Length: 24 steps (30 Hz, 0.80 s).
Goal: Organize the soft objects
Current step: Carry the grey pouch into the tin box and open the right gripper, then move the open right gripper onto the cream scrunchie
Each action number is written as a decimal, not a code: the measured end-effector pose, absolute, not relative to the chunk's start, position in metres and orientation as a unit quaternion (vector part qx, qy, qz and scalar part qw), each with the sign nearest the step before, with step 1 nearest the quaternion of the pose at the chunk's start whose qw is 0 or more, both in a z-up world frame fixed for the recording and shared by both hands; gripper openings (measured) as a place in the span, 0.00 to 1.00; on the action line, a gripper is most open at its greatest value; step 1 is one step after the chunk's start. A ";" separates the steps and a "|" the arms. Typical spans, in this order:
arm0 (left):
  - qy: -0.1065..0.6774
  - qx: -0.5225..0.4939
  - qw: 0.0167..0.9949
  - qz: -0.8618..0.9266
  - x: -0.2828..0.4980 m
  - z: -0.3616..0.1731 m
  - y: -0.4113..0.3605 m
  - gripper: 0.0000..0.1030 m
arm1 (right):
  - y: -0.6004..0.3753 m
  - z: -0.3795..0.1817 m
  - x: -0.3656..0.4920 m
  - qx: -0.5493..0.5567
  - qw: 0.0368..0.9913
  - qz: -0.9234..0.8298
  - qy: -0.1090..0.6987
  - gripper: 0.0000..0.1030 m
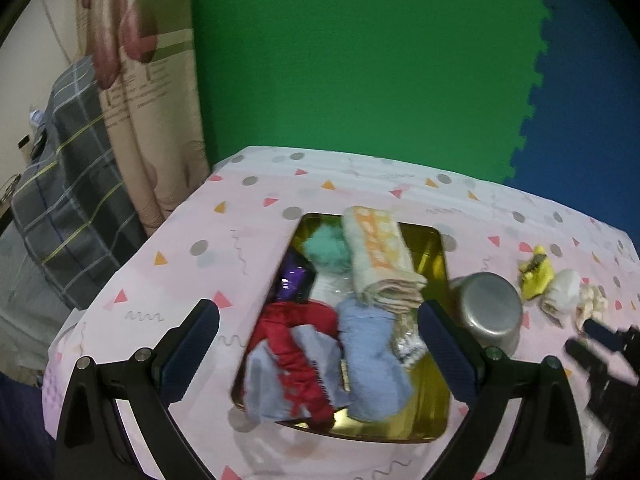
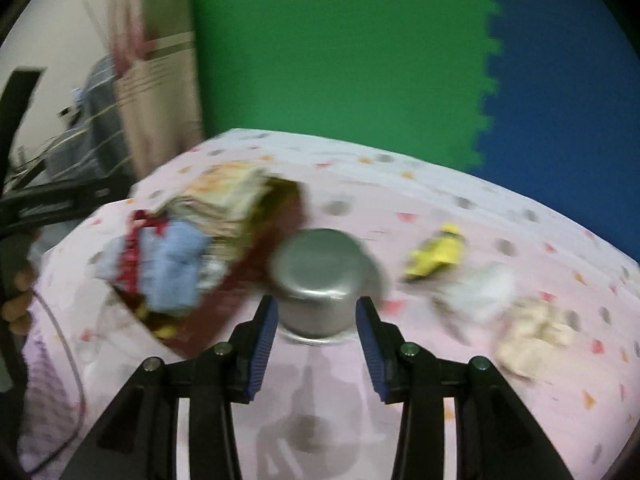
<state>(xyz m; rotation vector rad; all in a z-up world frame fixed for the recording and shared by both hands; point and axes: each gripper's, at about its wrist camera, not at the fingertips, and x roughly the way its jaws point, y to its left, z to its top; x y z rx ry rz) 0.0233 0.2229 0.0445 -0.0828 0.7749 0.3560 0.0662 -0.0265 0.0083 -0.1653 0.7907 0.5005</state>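
Soft cloths fill the gold metal tray [image 1: 430,408] already: a folded orange-and-cream towel [image 1: 380,258], a blue terry cloth [image 1: 370,360], a red fabric piece [image 1: 298,356] and a teal tuft [image 1: 326,246]. Three remain on the pink patterned tablecloth [image 1: 168,280], well to the right: a crumpled yellow cloth [image 2: 438,254], a white one [image 2: 478,290] and a cream one [image 2: 534,336]. We judge the step to be fetching the next. Our right gripper [image 2: 316,346] stands partly open and empty, facing an upturned steel pot [image 2: 320,276], so it needs to swing right. Our left gripper [image 1: 320,356] hovers wide and empty over the tray.
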 end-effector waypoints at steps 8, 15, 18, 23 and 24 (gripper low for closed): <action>0.376 0.005 0.915 0.148 0.028 0.040 0.186 0.96 | -0.121 -0.009 0.107 -0.048 0.909 0.130 0.393 0.46; 0.377 0.062 0.916 0.118 0.034 0.035 0.149 0.97 | -0.160 -0.040 0.140 -0.026 0.904 0.077 0.420 0.47; 0.381 0.076 0.916 0.098 0.039 0.034 0.134 0.97 | -0.160 -0.049 0.148 -0.028 0.903 0.069 0.424 0.48; 0.389 0.091 0.914 0.069 0.054 0.029 0.106 0.97 | -0.156 -0.061 0.161 -0.036 0.902 0.059 0.427 0.50; 0.391 0.092 0.914 0.065 0.057 0.028 0.102 0.97 | -0.156 -0.063 0.164 -0.038 0.901 0.058 0.429 0.50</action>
